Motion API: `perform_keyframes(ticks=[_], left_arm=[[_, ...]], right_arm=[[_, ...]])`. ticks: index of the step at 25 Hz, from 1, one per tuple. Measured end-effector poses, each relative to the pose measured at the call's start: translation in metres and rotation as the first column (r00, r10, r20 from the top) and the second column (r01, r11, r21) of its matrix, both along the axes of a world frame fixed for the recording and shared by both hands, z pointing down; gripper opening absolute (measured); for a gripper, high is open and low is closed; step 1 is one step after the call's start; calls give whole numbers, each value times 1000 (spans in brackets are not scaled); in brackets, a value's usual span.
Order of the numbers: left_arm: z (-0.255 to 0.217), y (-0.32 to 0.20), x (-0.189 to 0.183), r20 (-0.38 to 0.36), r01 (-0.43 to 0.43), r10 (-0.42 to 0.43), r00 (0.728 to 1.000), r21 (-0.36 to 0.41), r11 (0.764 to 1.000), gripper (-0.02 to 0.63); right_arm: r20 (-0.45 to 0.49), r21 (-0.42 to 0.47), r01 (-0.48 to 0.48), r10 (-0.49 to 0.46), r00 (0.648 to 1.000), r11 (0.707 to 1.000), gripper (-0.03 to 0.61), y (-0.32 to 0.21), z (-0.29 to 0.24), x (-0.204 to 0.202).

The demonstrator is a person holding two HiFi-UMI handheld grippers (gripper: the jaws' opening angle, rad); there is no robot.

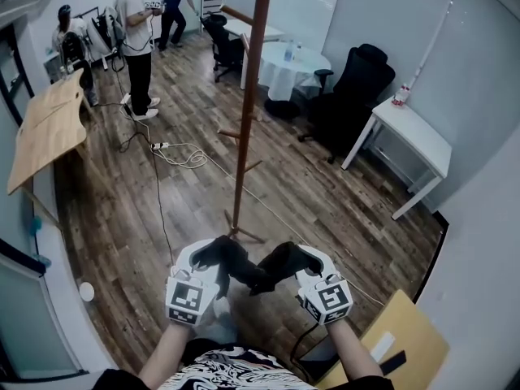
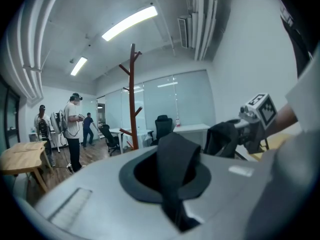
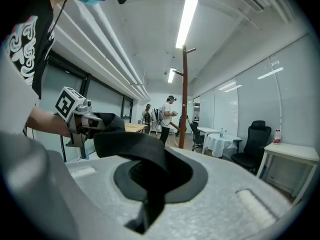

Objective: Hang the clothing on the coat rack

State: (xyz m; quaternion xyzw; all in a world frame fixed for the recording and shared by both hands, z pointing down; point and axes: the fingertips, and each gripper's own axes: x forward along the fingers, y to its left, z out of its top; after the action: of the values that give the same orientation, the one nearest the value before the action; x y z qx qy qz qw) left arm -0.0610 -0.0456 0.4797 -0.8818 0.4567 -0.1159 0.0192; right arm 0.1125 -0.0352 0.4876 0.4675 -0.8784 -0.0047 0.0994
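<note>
Dark fabric, i.e. the clothing, sags in a short span btwn the two grippers, low and ctr in the head view, above the wood floor.

1. Left gripper: clenched on one end of the clothing. Its own view shows cloth folded over the jaw opening and pinched in the slot.
2. Right gripper: clenched on the other end, w/ cloth draped across its jaws the same way.
3. Coat rack: brown wood pole, upright, straight ahead of both grippers. Its feet sit on the floor just beyond the clothing. Short pegs stick out low on the pole; the top arms are cut off by the frame edge.

Surroundings:
- Thin cable coils left of the rack, and one run crosses the floor close past the rack feet.
- Round table w/ white cover stands behind the rack, bottles on top.
- Black office chair stands right of the table, and a white tabletop runs along the right wall.
- Tilted wooden tabletop is at far left, well apart from the rack.
- Standing person is beyond the cable, w/ others farther back.
</note>
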Motion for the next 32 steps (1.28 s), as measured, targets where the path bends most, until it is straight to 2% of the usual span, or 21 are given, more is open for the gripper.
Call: perform_keyframes(ticks=[8, 17, 27, 32], left_arm=[[-12, -87, -4, -14, -27, 27, 1000, 19, 999, -5], [-31, -159, -13, -40, -55, 57, 998, 58, 997, -5], [-62, -201, -10, -50, -74, 80, 996, 110, 991, -5], [-74, -215, -6, -87, -44, 52, 995, 91, 995, -5]], right_arm=[[36, 33, -63, 62, 997, 997, 14, -92, -23, 8], [69, 62, -115, 111, 991, 991, 14, -156, -47, 5], [89, 96, -105, 96, 991, 990, 14, -195, -74, 6], [99, 105, -81, 70, 993, 991, 14, -214, -87, 9]])
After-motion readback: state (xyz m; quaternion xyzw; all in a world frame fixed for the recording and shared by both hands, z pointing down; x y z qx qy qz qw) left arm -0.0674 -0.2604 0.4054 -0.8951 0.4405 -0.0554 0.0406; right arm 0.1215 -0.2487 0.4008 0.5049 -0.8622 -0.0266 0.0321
